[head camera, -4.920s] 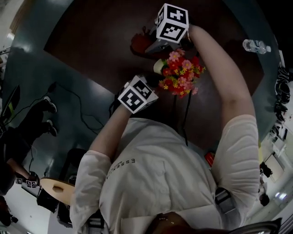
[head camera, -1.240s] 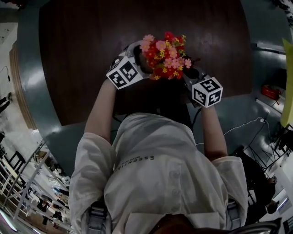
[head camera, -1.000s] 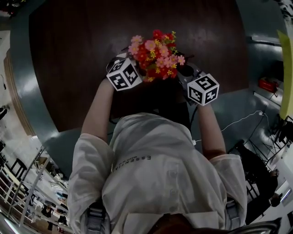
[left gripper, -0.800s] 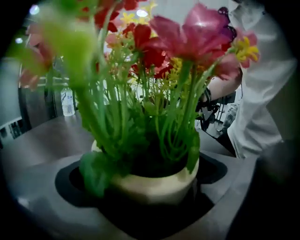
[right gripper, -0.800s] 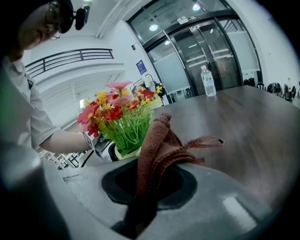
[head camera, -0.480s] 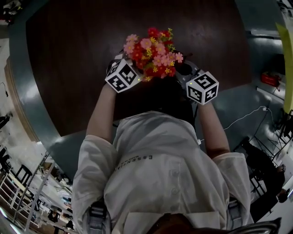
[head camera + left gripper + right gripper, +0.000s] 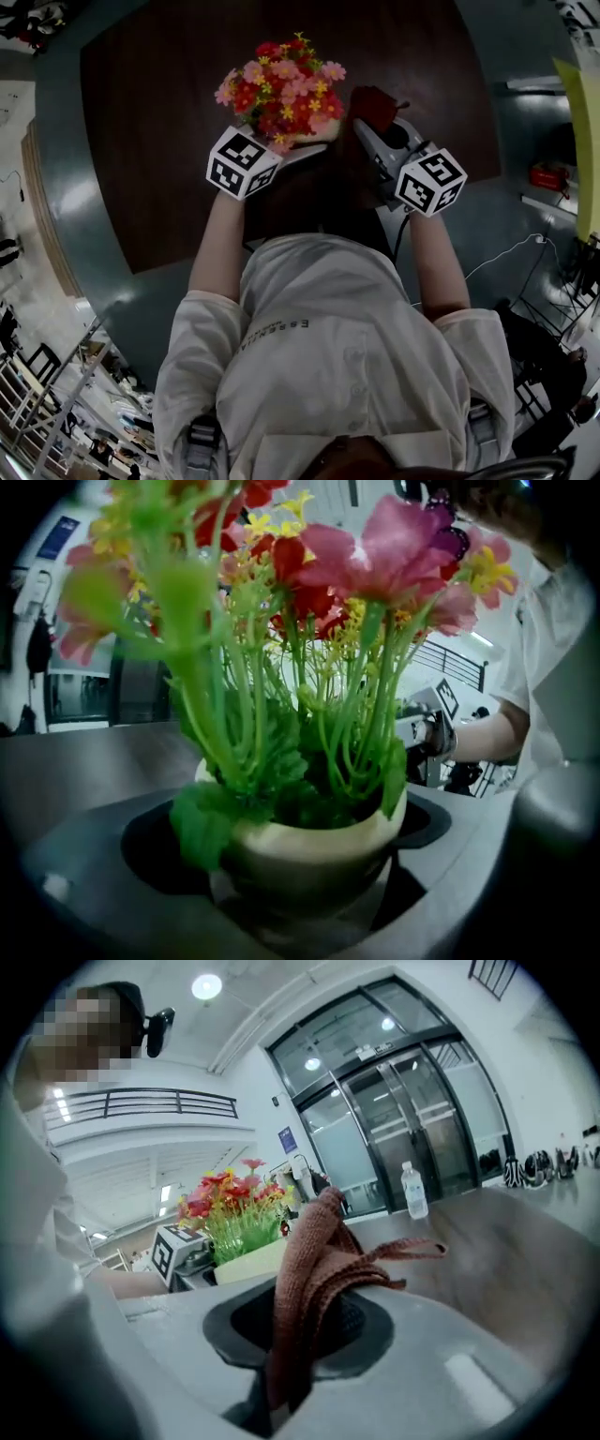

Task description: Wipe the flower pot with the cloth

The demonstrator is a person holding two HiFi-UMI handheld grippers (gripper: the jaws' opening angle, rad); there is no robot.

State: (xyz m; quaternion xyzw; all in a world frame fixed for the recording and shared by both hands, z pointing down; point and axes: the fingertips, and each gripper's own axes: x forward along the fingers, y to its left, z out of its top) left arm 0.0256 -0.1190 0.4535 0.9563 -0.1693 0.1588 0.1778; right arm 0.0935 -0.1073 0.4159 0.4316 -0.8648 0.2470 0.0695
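Note:
A cream flower pot point(image 7: 309, 841) with green stems and pink, red and yellow flowers point(image 7: 279, 89) sits between the jaws of my left gripper point(image 7: 305, 907), which is shut on it and holds it up over the dark table point(image 7: 169, 131). The pot point(image 7: 248, 1262) also shows at the left of the right gripper view. My right gripper point(image 7: 295, 1372) is shut on a reddish-brown cloth point(image 7: 314, 1269), bunched up and sticking out above the jaws. In the head view the cloth point(image 7: 373, 105) lies just right of the flowers, apart from the pot.
A clear water bottle point(image 7: 413, 1192) stands on the far part of the table. Glass doors point(image 7: 403, 1119) rise behind it. A red object point(image 7: 544, 176) lies on the floor at the right, with cables around it.
Over the last second the flowers and left gripper shifted left and the right gripper with the cloth drew apart to the right. Earlier the pot stood by the red cloth on the table.

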